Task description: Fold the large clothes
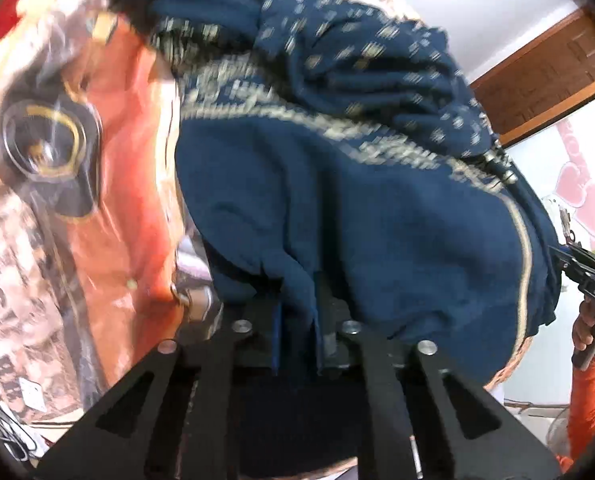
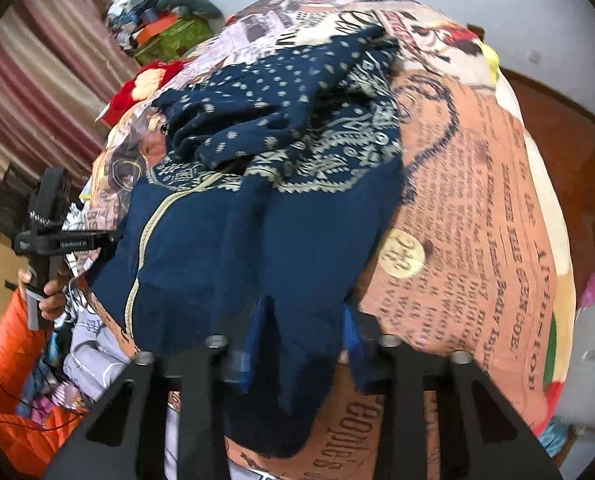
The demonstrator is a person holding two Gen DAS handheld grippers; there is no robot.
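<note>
The task item is a large navy-blue cloth garment with a cream printed border and small cream motifs (image 2: 281, 184). It lies bunched in a heap on a bed covered by an orange-and-cream newspaper-print bedspread (image 2: 469, 216). The plain blue section is nearest both cameras; the dotted and patterned section is piled behind it, toward the far side of the bed.

Left claw (image 1: 297, 336): the fingers are closed to a narrow gap, with a fold of the garment's blue edge pinched between the blue pads (image 1: 276, 336). The cloth rises from the grip into the main heap. This view is motion-blurred, so finer detail of the grip cannot be read.

Right claw (image 2: 301, 344): the fingers stand partly closed, with a blue pad (image 2: 253, 344) on each side of a hanging fold of the garment. The fold runs down between the pads and drapes below them over the bedspread.

In the right wrist view, the other black handheld gripper body (image 2: 53, 236) is visible at the left edge of the garment, held by a hand (image 2: 47, 292) with an orange sleeve (image 2: 5, 360).

Surroundings: a striped maroon-and-cream curtain (image 2: 37, 64) at the left, a pile of mixed clothes (image 2: 161, 24) beyond the bed, and a brown wooden headboard (image 2: 553, 128) at the right.
</note>
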